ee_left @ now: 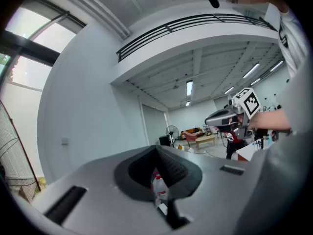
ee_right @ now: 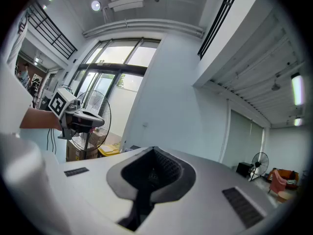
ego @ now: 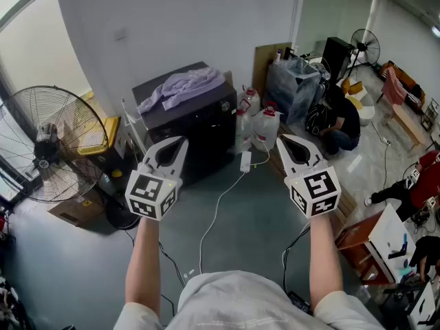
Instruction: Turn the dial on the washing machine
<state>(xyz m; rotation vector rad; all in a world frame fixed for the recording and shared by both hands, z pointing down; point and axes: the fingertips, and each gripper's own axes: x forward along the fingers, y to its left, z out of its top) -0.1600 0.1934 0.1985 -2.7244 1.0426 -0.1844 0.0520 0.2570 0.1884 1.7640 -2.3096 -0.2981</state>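
The washing machine [ego: 199,122] is a black box against the white wall, ahead of me in the head view, with a lilac cloth [ego: 182,86] heaped on its top. Its dial does not show from here. Both grippers are held level in the air, well short of the machine and apart from it. My left gripper [ego: 180,141] [ee_left: 157,149] has its jaws together with nothing in them. My right gripper [ego: 282,138] [ee_right: 154,149] is shut and empty too. Each gripper also shows in the other's view.
A big floor fan [ego: 48,143] stands at the left beside a cardboard box [ego: 72,212]. Water bottles [ego: 265,126] sit right of the machine. A white cable [ego: 218,205] crosses the grey floor. A person [ego: 342,124] crouches at the back right near furniture.
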